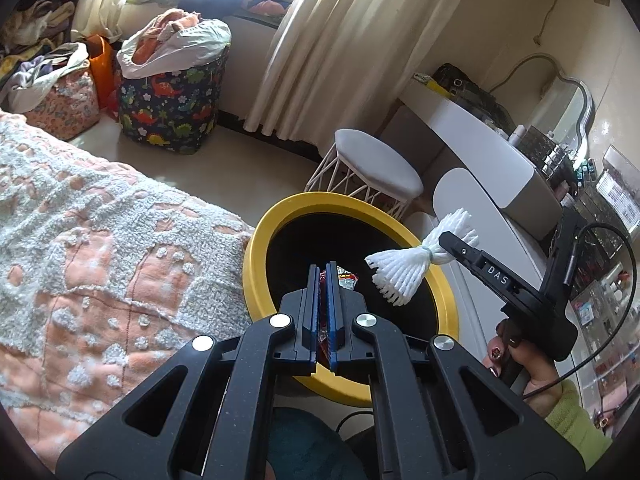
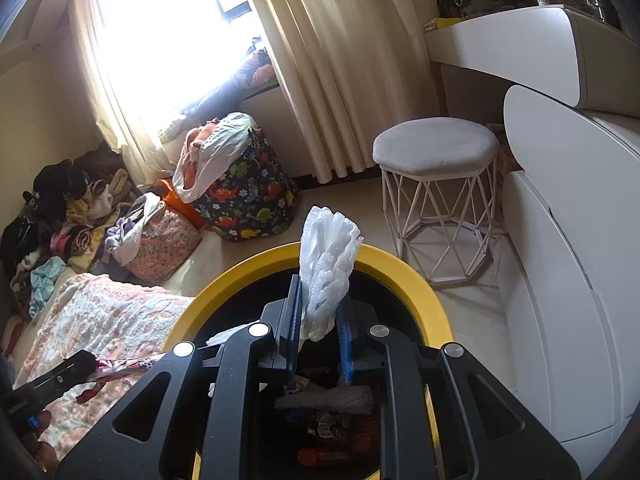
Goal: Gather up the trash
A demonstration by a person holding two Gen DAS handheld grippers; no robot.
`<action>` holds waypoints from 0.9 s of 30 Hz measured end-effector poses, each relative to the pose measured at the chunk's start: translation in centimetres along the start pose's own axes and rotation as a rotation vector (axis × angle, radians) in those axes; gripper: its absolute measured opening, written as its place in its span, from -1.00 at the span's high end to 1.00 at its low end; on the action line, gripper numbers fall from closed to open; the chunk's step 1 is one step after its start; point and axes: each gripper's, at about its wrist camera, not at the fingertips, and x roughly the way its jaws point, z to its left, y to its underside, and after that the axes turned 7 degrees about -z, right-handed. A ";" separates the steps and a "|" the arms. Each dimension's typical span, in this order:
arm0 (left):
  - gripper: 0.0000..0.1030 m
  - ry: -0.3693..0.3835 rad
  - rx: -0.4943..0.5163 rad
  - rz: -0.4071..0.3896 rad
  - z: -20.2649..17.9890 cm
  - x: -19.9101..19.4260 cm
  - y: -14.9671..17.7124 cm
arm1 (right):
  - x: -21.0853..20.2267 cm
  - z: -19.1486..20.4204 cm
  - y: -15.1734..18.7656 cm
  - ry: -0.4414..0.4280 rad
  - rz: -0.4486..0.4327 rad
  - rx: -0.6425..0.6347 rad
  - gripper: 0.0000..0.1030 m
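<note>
A yellow-rimmed bin point(image 1: 256, 248) with a black inside stands beside the bed. My left gripper point(image 1: 322, 270) is shut on a red and white wrapper point(image 1: 347, 279) over the bin's mouth. At the right, my right gripper point(image 1: 448, 242) is shut on a white foam net point(image 1: 400, 268), which hangs above the bin. In the right wrist view the right gripper point(image 2: 319, 312) pinches the foam net point(image 2: 330, 248) upright over the bin point(image 2: 416, 280). Several pieces of trash point(image 2: 332, 400) lie at the bottom. The left gripper point(image 2: 80, 364) with the wrapper point(image 2: 124, 364) shows at the lower left.
A bed with a peach and white blanket point(image 1: 100, 240) lies left of the bin. A white wire stool point(image 1: 376, 164) and a white vanity point(image 1: 480, 140) stand to the right. A dinosaur-print basket point(image 1: 172, 108) and bags of clothes sit by the curtain point(image 1: 340, 40).
</note>
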 end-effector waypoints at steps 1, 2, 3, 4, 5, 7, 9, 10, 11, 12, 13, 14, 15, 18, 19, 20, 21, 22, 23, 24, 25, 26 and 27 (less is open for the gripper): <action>0.98 0.002 0.003 0.006 -0.2 0.2 0.1 | 0.1 -0.1 0.0 0.008 0.000 -0.008 0.70; 0.98 0.004 0.006 0.010 -0.3 0.3 0.2 | 0.1 -0.1 0.1 0.017 -0.002 -0.017 0.70; 0.98 0.005 0.011 0.016 -0.5 0.5 0.3 | 0.2 -0.1 0.1 0.023 -0.001 -0.024 0.67; 0.98 0.007 0.017 0.023 -0.7 0.8 0.4 | 0.2 -0.2 0.2 0.029 0.001 -0.031 0.66; 0.98 0.008 0.022 0.032 -0.7 1.0 0.4 | 0.3 -0.2 0.3 0.033 0.003 -0.036 0.65; 0.98 0.008 0.030 0.047 -0.9 1.5 0.7 | 0.4 -0.2 0.4 0.035 0.010 -0.040 0.61; 0.98 0.007 0.038 0.061 -1.3 2.0 1.0 | 0.6 -0.4 0.5 0.035 0.021 -0.032 0.54; 0.98 0.008 0.041 0.070 -1.4 2.3 1.1 | 0.6 -0.5 0.5 0.033 0.022 -0.027 0.48; 0.98 0.009 0.042 0.081 -1.5 2.6 1.2 | 0.6 -0.5 0.5 0.031 0.026 -0.022 0.44; 0.98 0.009 0.045 0.086 -1.8 2.8 1.3 | 0.6 -0.6 0.4 0.029 0.027 -0.019 0.37; 0.98 0.009 0.052 0.095 -2.0 3.2 1.4 | 0.5 -0.7 0.4 0.027 0.026 -0.017 0.33; 0.98 0.008 0.059 0.103 -2.2 3.5 1.4 | 0.4 -0.7 0.3 0.026 0.026 -0.015 0.31; 0.98 0.009 0.063 0.108 -2.4 3.7 1.5 | 0.3 -0.7 0.3 0.025 0.027 -0.013 0.29; 0.74 0.002 0.077 0.127 -2.9 4.5 1.7 | 0.0 -0.8 0.1 0.023 0.029 -0.009 0.22; 0.58 0.001 0.080 0.131 -3.0 4.6 1.7 | -0.2 -0.8 0.1 0.020 0.030 -0.010 0.18; 0.44 -0.007 0.084 0.130 -3.0 4.7 1.7 | -0.4 -0.8 0.0 0.017 0.031 -0.011 0.15; 0.38 -0.011 0.087 0.129 -3.1 4.6 1.8 | -0.7 -0.9 0.0 0.014 0.029 -0.014 0.11; 0.27 -0.017 0.091 0.128 -3.1 4.6 1.8 | -1.0 -0.9 0.0 0.011 0.028 -0.015 0.07; 0.12 -0.026 0.094 0.125 -3.0 4.5 1.9 | -1.3 -0.9 0.0 0.005 0.027 -0.016 0.03; 0.03 -0.040 0.100 0.123 -3.1 4.3 1.9 | -1.5 -0.9 -0.1 0.002 0.027 -0.017 -0.04; -0.06 -0.060 0.113 0.118 -3.0 4.1 1.9 | -1.7 -0.9 -0.1 -0.003 0.027 -0.017 -0.11; -0.11 -0.081 0.126 0.111 -3.0 3.9 1.9 | -2.0 -0.8 -0.1 -0.009 0.027 -0.017 -0.14; -0.16 -0.096 0.134 0.105 -2.9 3.6 1.9 | -2.3 -0.6 -0.1 -0.017 0.027 -0.019 -0.22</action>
